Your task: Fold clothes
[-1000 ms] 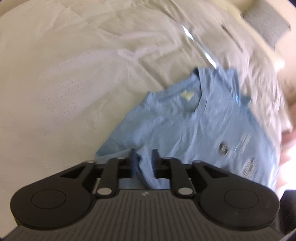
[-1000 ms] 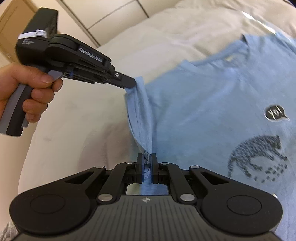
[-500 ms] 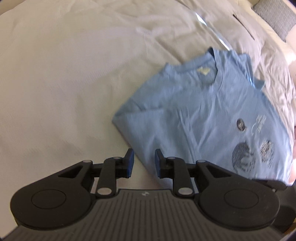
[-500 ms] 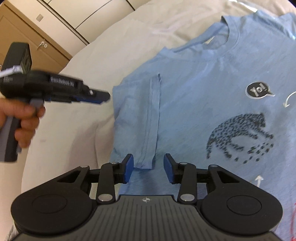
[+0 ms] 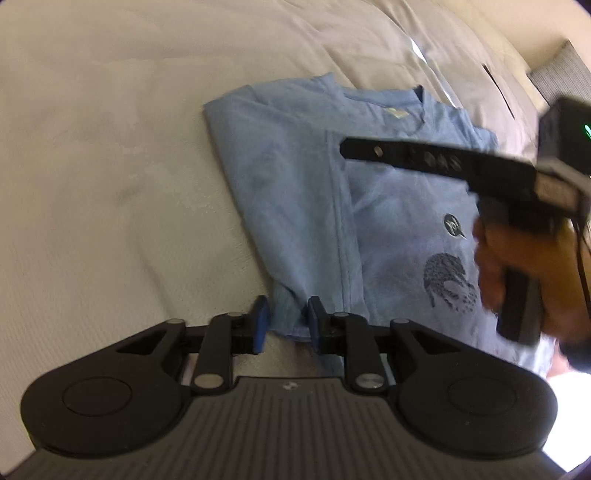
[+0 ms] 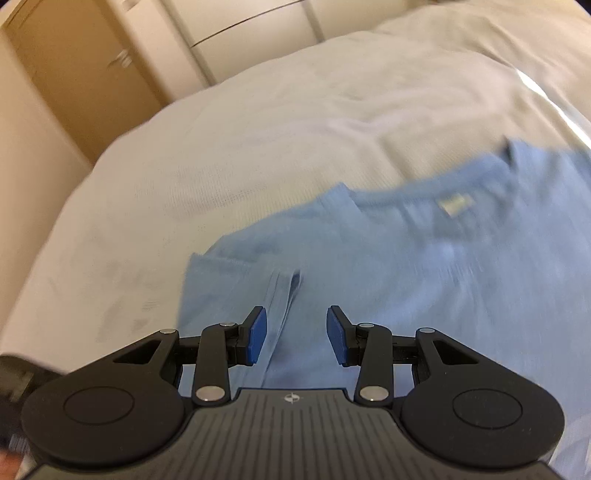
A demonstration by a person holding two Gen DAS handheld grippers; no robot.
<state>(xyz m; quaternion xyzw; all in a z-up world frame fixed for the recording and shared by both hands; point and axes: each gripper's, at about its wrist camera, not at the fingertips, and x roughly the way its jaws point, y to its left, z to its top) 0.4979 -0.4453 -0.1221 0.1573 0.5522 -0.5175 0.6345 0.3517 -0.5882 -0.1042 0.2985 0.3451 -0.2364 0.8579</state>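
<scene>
A light blue t-shirt (image 5: 295, 192) with a dark animal print (image 5: 448, 286) lies flat on a beige bed, one sleeve folded in over its front. My left gripper (image 5: 285, 325) is open, its blue pads either side of the shirt's lower folded corner. My right gripper (image 6: 296, 334) is open and empty, just above the folded sleeve hem (image 6: 284, 295). In the left wrist view the right gripper (image 5: 424, 158) reaches in over the shirt's chest, held by a hand. The collar with its label (image 6: 452, 203) lies at the far side.
The beige bedcover (image 5: 110, 166) spreads wide to the left of the shirt. A grey pillow (image 5: 561, 74) sits at the far right. White cupboards (image 6: 251, 33) and a wooden door (image 6: 85, 81) stand beyond the bed.
Both grippers let go of the sleeve after laying it over the shirt. The left gripper has since moved down to the lower folded corner; the right gripper has swung over the shirt.
</scene>
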